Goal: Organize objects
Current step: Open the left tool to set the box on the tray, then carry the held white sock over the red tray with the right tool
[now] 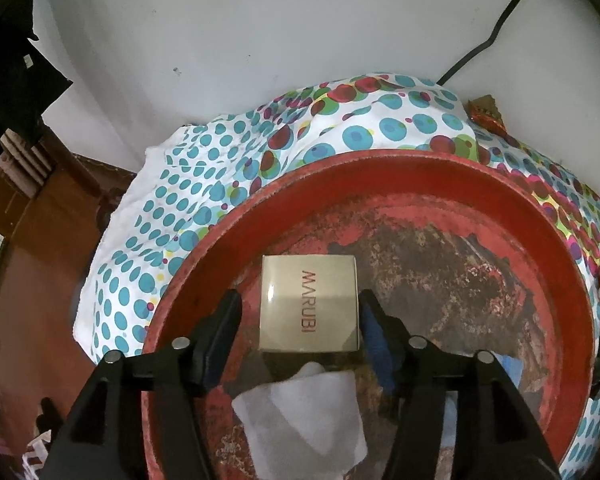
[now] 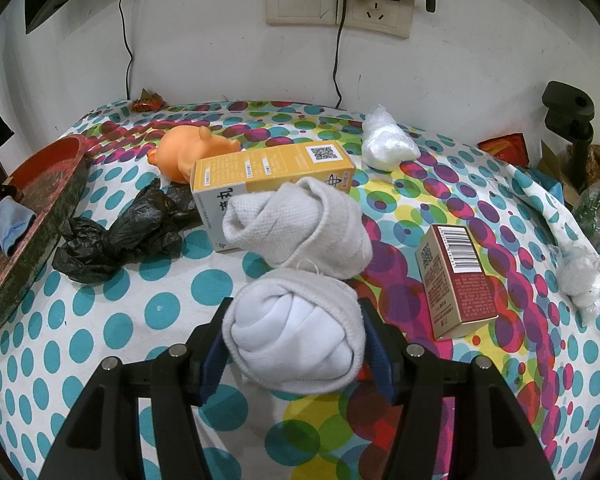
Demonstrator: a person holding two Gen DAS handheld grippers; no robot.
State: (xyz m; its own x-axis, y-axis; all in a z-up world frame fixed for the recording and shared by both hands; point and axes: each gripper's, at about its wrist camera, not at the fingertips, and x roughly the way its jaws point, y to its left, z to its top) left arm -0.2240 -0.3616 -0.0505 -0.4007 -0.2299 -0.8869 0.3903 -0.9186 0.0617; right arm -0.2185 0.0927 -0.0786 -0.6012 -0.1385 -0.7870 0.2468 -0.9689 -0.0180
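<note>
Left fingers [image 1: 300, 300] straddle box [image 1: 309, 303] — right [image 2: 294, 308] clamp socks [image 2: 296, 338].

In your left view the MARUBI box [image 1: 309, 303] lies in the basin [image 1: 556, 264], mid-frame, a cloth [image 1: 300, 412] below it. In your right view one rolled sock [image 2: 296, 344] sits low centre on the surface [image 2: 100, 320], another sock [image 2: 300, 228] above it, the basin at far left.

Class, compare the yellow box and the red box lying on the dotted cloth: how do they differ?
The yellow box is larger and longer; the red box is smaller. The yellow box lies crosswise with a rolled sock against its front; the red box lies apart, nothing touching it. The red box shows a barcode; the yellow box does not. Both carry a QR code and lie on their sides.
</note>
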